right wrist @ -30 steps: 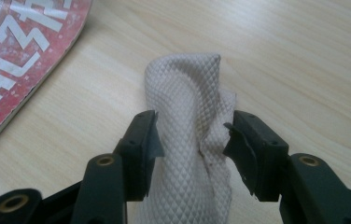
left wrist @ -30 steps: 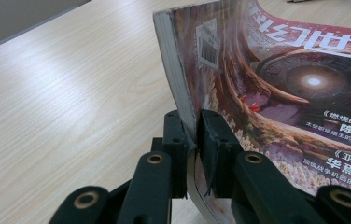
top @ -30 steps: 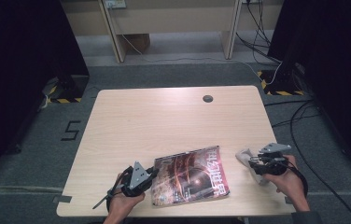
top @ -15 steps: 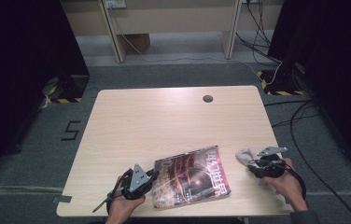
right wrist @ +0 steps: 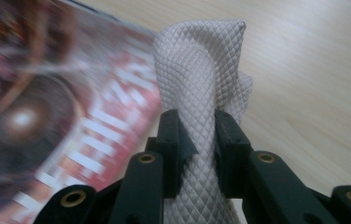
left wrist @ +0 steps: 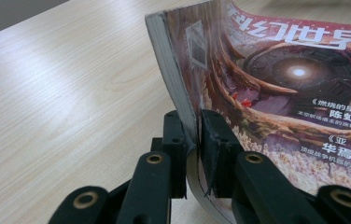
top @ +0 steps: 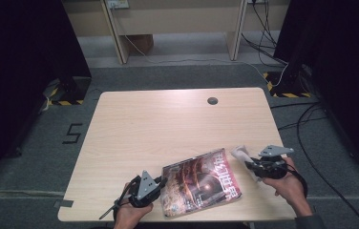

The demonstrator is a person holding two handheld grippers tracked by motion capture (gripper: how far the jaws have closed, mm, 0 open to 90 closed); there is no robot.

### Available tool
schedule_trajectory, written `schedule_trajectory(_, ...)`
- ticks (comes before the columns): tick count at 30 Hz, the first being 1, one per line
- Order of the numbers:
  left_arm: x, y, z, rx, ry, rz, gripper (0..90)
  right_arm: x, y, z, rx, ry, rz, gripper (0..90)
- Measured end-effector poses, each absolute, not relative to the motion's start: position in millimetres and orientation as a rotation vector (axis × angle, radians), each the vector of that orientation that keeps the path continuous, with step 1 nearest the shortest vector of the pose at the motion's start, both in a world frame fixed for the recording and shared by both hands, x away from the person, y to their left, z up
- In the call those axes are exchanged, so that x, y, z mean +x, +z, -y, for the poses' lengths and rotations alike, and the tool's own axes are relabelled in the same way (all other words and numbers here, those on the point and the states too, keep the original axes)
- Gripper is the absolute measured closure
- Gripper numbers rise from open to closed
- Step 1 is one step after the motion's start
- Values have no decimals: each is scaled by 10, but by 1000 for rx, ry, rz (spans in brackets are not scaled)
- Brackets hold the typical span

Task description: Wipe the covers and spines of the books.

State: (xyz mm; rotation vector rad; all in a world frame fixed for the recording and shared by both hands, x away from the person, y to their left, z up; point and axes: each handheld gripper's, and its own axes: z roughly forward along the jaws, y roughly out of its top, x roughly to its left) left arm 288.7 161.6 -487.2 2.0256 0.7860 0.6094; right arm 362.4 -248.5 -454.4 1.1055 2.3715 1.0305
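High view shows our left hand-held gripper clamped on the left edge of the magazine, which lies at the near side of the counter, its gripped corner lifted and the pages bowed. From the left gripper view, the jaws pinch the cover and page block near the spine corner of the magazine.

Our right hand-held gripper sits just beside the magazine's right edge. Its jaws have just been closing, and they now press on a white quilted cloth that stands bunched upright between them.

We judge the step in hand to be wiping the cover. To do it well, we should keep the left grip steady so the magazine cannot slide, lower the cloth flat onto the cover, and sweep with light pressure away from the held edge.
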Motion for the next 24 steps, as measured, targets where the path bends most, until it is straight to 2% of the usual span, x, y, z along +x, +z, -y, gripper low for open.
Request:
schedule_trajectory(8,2884,-4890,-1594,2031,617,-776,797,3635,-4370,1945,929,1108,-2420,748)
schedule_trajectory(17,2892,-4890,-1600,2030,616,-777,795,3745,-4351,1369,791,1093,-2495,744)
schedule_trajectory(24,2887,-4883,-1598,2034,619,-767,794,3838,-4373,1090,768,1079,-2527,744)
